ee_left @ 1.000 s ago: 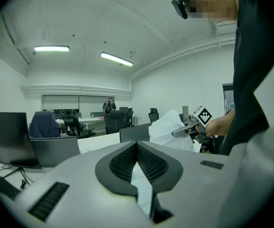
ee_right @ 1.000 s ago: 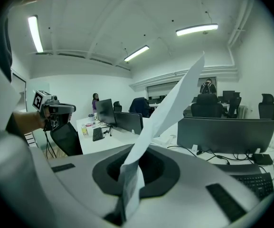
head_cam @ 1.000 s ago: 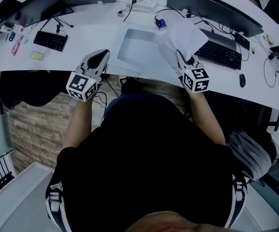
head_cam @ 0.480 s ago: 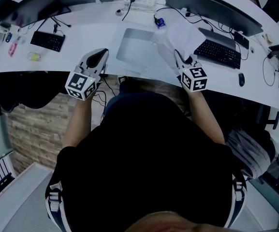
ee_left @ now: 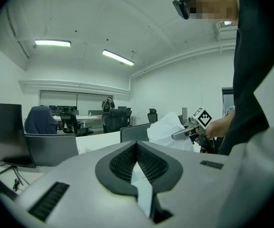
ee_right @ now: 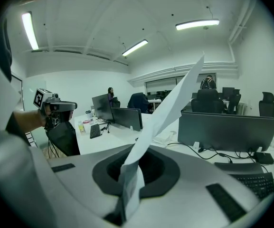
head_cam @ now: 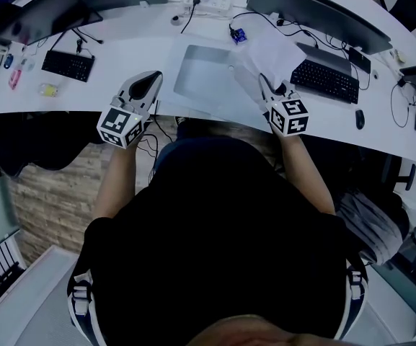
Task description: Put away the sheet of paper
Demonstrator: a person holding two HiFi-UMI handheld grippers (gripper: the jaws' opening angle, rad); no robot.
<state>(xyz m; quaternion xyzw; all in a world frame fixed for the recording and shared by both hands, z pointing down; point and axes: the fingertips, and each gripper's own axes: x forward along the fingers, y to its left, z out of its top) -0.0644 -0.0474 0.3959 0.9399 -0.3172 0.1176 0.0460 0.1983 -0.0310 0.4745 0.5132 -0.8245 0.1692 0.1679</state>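
The white sheet of paper stands up from my right gripper, whose jaws are shut on its lower edge, above the white desk. In the right gripper view the sheet of paper rises from the jaws toward the upper right. My left gripper hovers at the desk's near edge, its tips together and nothing between them. In the left gripper view the right gripper and the paper show at the right. A pale grey flat tray lies on the desk between the two grippers.
A black keyboard lies right of the paper and a smaller one at the left. Monitors line the desk's back edge, with cables and a mouse around them. The person's body fills the near side.
Both grippers keep almost the same places. The head view has drifted slightly, so the desk items sit a little further left and up.
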